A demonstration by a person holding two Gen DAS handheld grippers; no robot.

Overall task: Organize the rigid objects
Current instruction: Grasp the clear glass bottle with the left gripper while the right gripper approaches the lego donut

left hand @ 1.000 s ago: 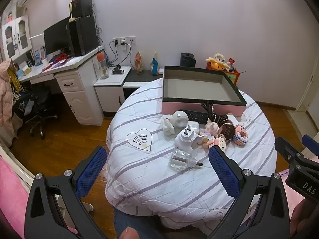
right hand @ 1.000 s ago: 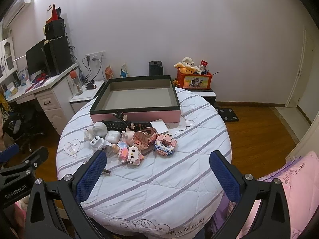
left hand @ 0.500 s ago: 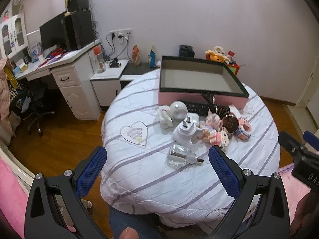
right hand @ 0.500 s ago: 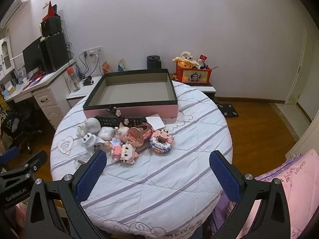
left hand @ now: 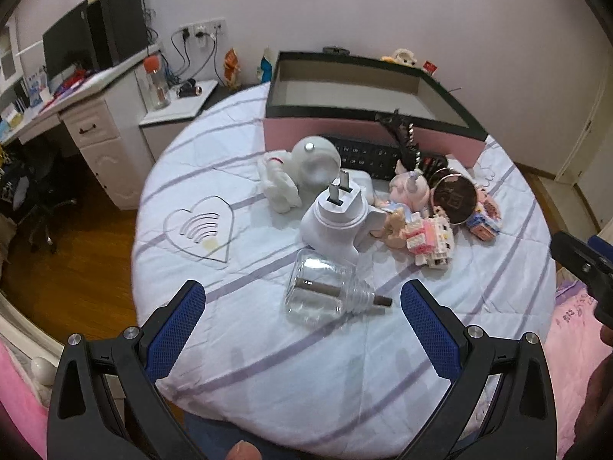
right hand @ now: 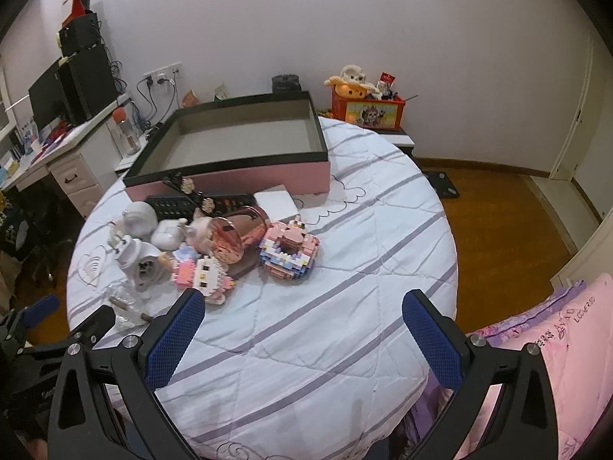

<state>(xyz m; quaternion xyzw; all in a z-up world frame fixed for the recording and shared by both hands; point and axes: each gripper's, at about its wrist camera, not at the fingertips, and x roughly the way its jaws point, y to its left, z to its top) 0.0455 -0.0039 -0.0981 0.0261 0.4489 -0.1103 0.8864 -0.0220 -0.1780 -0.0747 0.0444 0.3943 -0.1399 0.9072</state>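
A round table with a striped white cover (left hand: 268, 345) holds a cluster of small objects: a clear glass bottle (left hand: 320, 297) lying on its side, a white plug device (left hand: 337, 218), a white astronaut figure (left hand: 302, 168), a black remote (left hand: 367, 155), pink block toys (left hand: 425, 234) and a round copper mirror (left hand: 454, 199). A pink box with black rim (left hand: 364, 130) stands open and empty behind them. My left gripper (left hand: 302, 329) is open, just in front of the bottle. My right gripper (right hand: 304, 335) is open over bare cloth, right of the cluster; a pink block donut (right hand: 287, 251) lies ahead.
A white desk with monitor (left hand: 76, 50) and a low cabinet (left hand: 176, 107) stand at the left. An orange toy box (right hand: 367, 109) sits behind the table. A pink bedspread (right hand: 567, 345) is at the right. Wooden floor surrounds the table.
Both grippers have moved forward and down toward the table. The objects look larger and closer, the glass bottle now lying just ahead of the left fingers. Both stay open.
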